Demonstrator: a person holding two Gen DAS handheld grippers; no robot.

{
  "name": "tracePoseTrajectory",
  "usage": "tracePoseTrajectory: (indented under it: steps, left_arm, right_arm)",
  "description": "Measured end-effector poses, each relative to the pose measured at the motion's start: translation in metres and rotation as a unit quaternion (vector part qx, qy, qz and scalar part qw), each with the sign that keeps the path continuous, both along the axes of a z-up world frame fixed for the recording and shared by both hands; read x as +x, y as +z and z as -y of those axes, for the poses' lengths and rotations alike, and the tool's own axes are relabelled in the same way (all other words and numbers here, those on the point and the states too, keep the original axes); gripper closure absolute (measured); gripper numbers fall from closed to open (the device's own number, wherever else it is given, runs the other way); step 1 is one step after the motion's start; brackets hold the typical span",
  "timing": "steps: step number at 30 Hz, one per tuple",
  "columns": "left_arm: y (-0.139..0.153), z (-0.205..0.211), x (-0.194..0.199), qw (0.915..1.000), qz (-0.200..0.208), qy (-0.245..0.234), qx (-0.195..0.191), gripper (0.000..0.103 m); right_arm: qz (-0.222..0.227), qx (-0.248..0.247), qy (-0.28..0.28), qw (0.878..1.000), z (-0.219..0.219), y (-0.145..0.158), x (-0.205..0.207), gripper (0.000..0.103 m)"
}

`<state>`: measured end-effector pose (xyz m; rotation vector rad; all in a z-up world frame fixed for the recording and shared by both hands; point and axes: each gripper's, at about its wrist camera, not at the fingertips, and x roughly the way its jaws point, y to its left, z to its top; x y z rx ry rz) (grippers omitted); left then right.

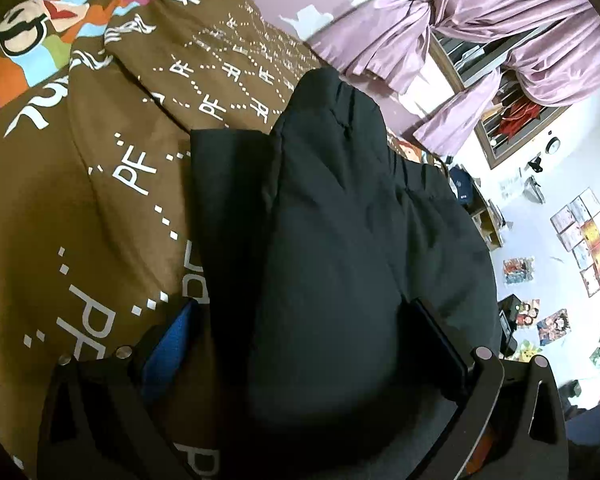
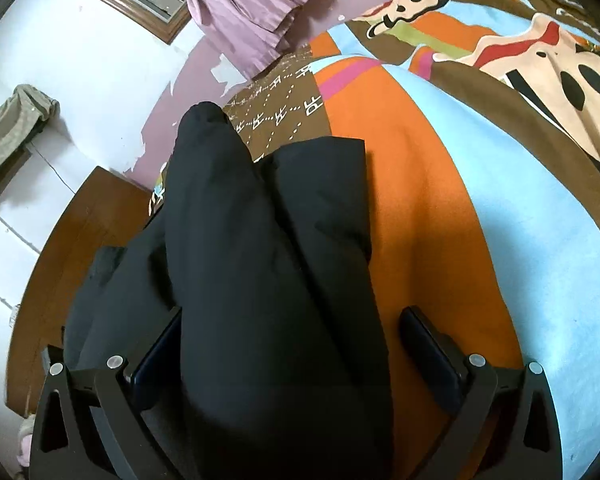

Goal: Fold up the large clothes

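Left wrist view: black garment (image 1: pixel 332 240) heaped on the patterned bedspread (image 1: pixel 100 184).
Left gripper (image 1: pixel 300 344) and right gripper (image 2: pixel 292 340) both spread wide, a thick fold bulging between each pair of fingers.

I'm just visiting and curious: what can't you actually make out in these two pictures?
- Left wrist view: the black garment fills the left hand-held gripper, hiding its grip.
- Right wrist view: the same cloth covers the right hand-held gripper.
- Left wrist view: wall posters too small to read.
- Both views: the bedspread is cut off by the edges.
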<state>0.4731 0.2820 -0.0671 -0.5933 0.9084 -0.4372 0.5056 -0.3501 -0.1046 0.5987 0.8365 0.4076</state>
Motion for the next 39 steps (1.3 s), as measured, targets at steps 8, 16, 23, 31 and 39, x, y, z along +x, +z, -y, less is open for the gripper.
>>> tracePoseTrajectory:
  steps: [8, 16, 23, 31, 39]
  left_arm:
    - [0.005, -0.005, 0.001, 0.9999, 0.005, -0.008, -0.008, 0.002]
    - [0.007, 0.004, -0.003, 0.9998, 0.012, -0.013, -0.008, 0.02]
    - [0.014, 0.013, -0.015, 0.9987, 0.032, 0.025, -0.031, 0.066]
    - [0.05, 0.032, -0.036, 0.9935, 0.103, 0.042, -0.021, 0.084]
    - [0.098, 0.031, -0.062, 0.986, 0.161, 0.042, -0.003, 0.085]
  right_arm:
    - [0.015, -0.005, 0.027, 1.0, -0.016, 0.004, -0.012, 0.0]
    - [0.042, -0.043, -0.005, 0.998, -0.029, 0.015, -0.029, 0.043]
    - [0.076, -0.012, -0.026, 0.997, -0.031, 0.03, -0.042, 0.079]
    - [0.136, -0.027, -0.013, 0.99, -0.059, 0.088, -0.059, 0.087]
    - [0.173, -0.011, 0.037, 0.984, -0.125, 0.123, -0.055, 0.088]
